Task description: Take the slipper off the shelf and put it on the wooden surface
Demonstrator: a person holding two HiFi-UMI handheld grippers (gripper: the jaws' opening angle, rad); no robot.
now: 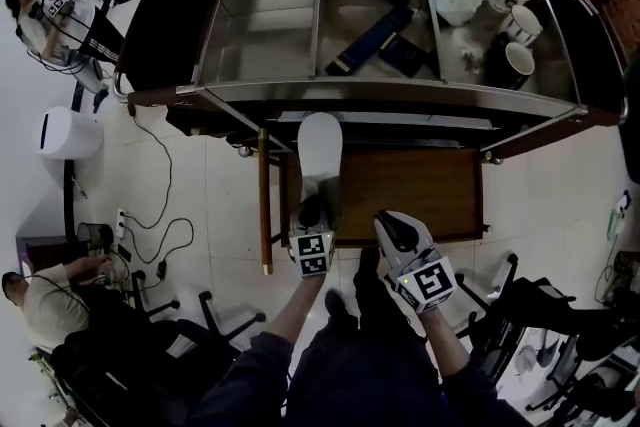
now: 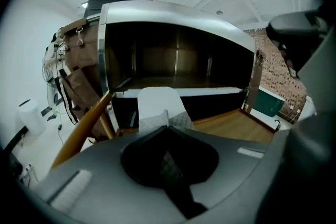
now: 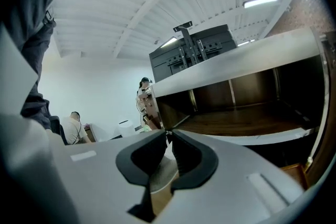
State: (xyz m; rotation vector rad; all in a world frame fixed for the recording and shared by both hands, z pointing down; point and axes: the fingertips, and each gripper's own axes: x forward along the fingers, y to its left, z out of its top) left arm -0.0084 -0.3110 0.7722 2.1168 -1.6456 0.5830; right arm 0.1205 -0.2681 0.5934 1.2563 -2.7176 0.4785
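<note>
A white slipper (image 1: 320, 147) lies lengthwise, its toe at the front edge of the lower shelf (image 1: 400, 120) and its heel toward me over the wooden surface (image 1: 420, 187). My left gripper (image 1: 312, 213) is shut on the slipper's quilted upper. In the left gripper view the quilted fabric (image 2: 164, 120) bunches at the closed left gripper (image 2: 167, 126), and the white slipper (image 2: 156, 99) points into the dark shelf opening. Beside it on the right, my right gripper (image 1: 392, 223) is shut and holds nothing. In the right gripper view the right gripper (image 3: 168, 134) shows its tips touching.
The cabinet's glass top (image 1: 270, 25) shows mugs (image 1: 515, 0) and a dark flat box (image 1: 370, 40) beneath it. A wooden leg (image 1: 264, 200) stands left of the slipper. A white bin (image 1: 68, 133), floor cables (image 1: 160, 215), chairs and seated people (image 1: 45, 300) are at the left.
</note>
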